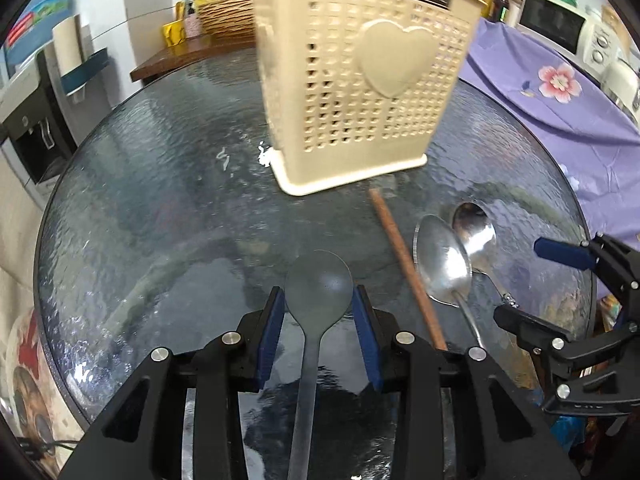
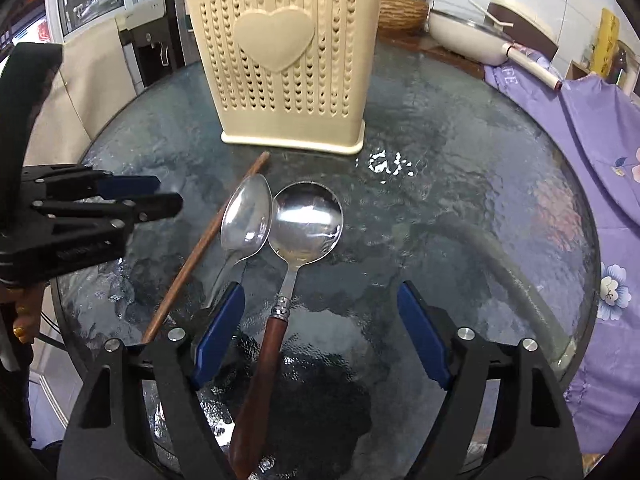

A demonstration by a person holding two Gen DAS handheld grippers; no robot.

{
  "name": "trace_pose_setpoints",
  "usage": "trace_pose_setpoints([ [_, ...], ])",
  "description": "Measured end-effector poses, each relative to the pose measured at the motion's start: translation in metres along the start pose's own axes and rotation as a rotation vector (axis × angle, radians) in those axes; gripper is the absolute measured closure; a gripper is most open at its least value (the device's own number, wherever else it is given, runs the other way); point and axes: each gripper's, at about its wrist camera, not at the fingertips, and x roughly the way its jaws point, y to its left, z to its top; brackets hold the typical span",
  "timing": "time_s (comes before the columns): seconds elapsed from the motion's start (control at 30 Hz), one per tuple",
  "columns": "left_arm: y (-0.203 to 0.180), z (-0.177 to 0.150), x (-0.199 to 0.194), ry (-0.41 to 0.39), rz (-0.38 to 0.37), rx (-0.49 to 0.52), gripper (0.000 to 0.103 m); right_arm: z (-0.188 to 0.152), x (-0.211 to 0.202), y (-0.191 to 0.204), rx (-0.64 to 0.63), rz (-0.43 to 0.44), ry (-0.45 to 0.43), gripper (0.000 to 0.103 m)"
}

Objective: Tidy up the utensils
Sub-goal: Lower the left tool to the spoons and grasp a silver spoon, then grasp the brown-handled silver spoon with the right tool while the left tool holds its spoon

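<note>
L gripper point(image 1: 319, 304) holds the grey spoon point(image 1: 318, 280) by its bowl, pads touching both sides, lifted w/ handle trailing back. R gripper point(image 2: 320, 320) wide open over the wood-handled spoon point(image 2: 306, 220) on the table point(image 2: 460, 184), in front of the caddy point(image 2: 288, 60). Keep grip firm, tip handle down, drop into caddy top.
</note>
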Motion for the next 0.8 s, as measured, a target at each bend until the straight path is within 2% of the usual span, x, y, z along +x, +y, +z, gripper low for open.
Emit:
trace_pose_setpoints([
  [0.47,0.005,0.003,0.001,-0.006,-0.006,-0.013,0.068,0.026,0.023,0.01,0.008,0.005,0.004,0.034],
  [0.57,0.006,0.003,0.002,-0.006,-0.004,-0.015,0.068,0.03,0.025,0.011,0.006,0.005,0.006,0.039],
  [0.73,0.006,0.005,0.003,-0.005,0.003,-0.012,0.068,0.034,0.026,0.015,0.001,0.002,-0.001,0.055],
  [0.8,0.005,0.005,0.003,-0.006,0.004,-0.015,0.068,0.035,0.025,0.016,-0.002,0.003,-0.001,0.055],
])
